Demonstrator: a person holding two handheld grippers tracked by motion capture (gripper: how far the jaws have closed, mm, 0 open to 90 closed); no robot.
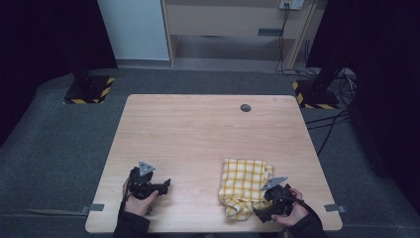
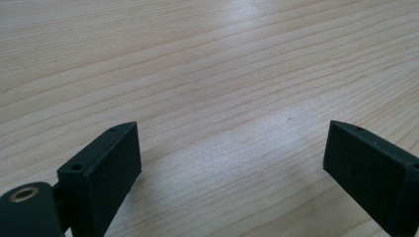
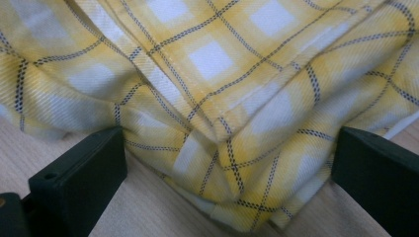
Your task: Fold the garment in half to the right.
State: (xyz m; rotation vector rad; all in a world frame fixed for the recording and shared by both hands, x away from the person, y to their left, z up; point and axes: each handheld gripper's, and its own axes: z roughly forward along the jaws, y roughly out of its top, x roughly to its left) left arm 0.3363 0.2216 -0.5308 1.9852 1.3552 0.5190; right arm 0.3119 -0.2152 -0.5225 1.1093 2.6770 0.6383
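Pale wood-grain table (image 1: 198, 134) stands on dark grey carpet, with a small round grey grommet (image 1: 245, 107) set near its far edge and two black stands with yellow-and-black striped bases on the floor beyond the far corners. On the near right part of the tabletop lies a crumpled yellow checked cloth (image 1: 241, 184), woven with white squares and thin dark dashed lines that cross to form a plaid. It is loosely folded over itself, so that several layers and hemmed edges overlap, and its near end is bunched into a thicker, rumpled lump near the table's front edge. In the right gripper view the cloth (image 3: 217, 98) shows its twill weave close up, with a stitched hem running diagonally and a folded corner hanging down toward the wood between the jaws. The right gripper (image 1: 263, 212), a black two-jaw tool held in the person's right hand, sits at the cloth's near right corner; its jaws stand wide apart on either side of that folded corner, not yet pinching it. The left gripper (image 1: 166, 185), held in the left hand well apart from the cloth, rests over bare wood, and its jaws too are spread wide with nothing between them.
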